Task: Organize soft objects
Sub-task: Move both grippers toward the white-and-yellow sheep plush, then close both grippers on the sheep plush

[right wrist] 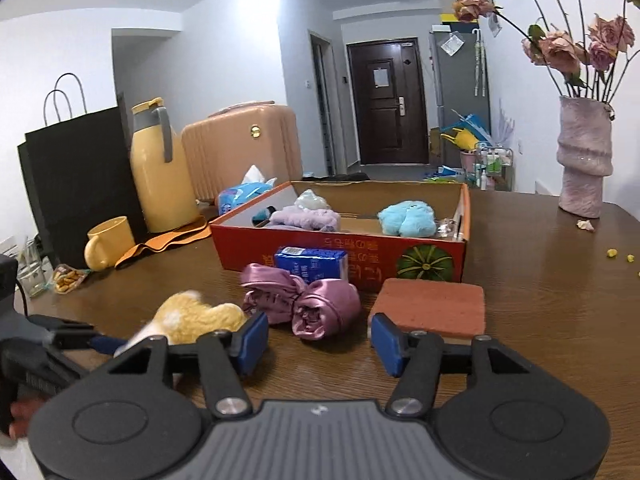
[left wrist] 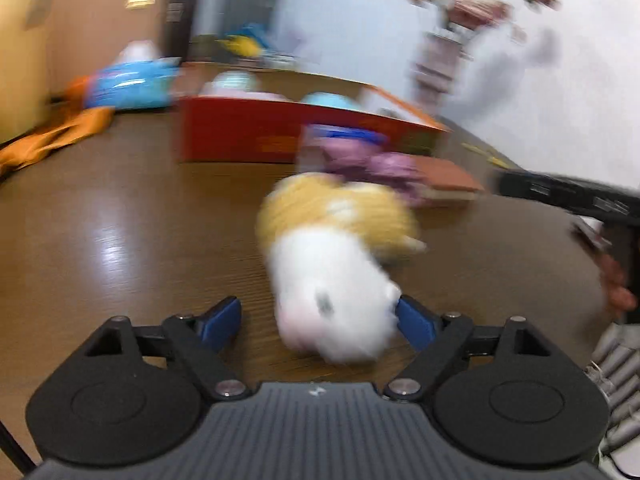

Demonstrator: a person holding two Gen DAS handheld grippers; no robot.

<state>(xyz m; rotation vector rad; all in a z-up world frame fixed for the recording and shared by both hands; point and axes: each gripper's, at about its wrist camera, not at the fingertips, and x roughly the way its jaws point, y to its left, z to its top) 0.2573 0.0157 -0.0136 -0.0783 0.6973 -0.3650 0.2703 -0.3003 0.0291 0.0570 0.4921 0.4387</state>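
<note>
In the left wrist view, the left tongs (left wrist: 319, 318) are seen angled down over the brown worktop (left wrist: 120, 208), jaws spread wide. A blurred yellow-and-white plush toy (left wrist: 336, 264) lies on the worktop between the blue pads; whether the right-hand pad is touched cannot be told, and no grip is shown. The red cardboard box (left wrist: 248, 132) is seen beyond.

In the right wrist view, the right tongs (right wrist: 319, 344) are held tilted slightly downward, jaws parted and empty. Just ahead, a pink satin bundle (right wrist: 304, 304) and a brick-red sponge block (right wrist: 432, 308) rest before the box (right wrist: 340, 256). At the left edge the left tongs (right wrist: 104, 342) are seen reaching to the plush toy (right wrist: 192, 316).
</note>
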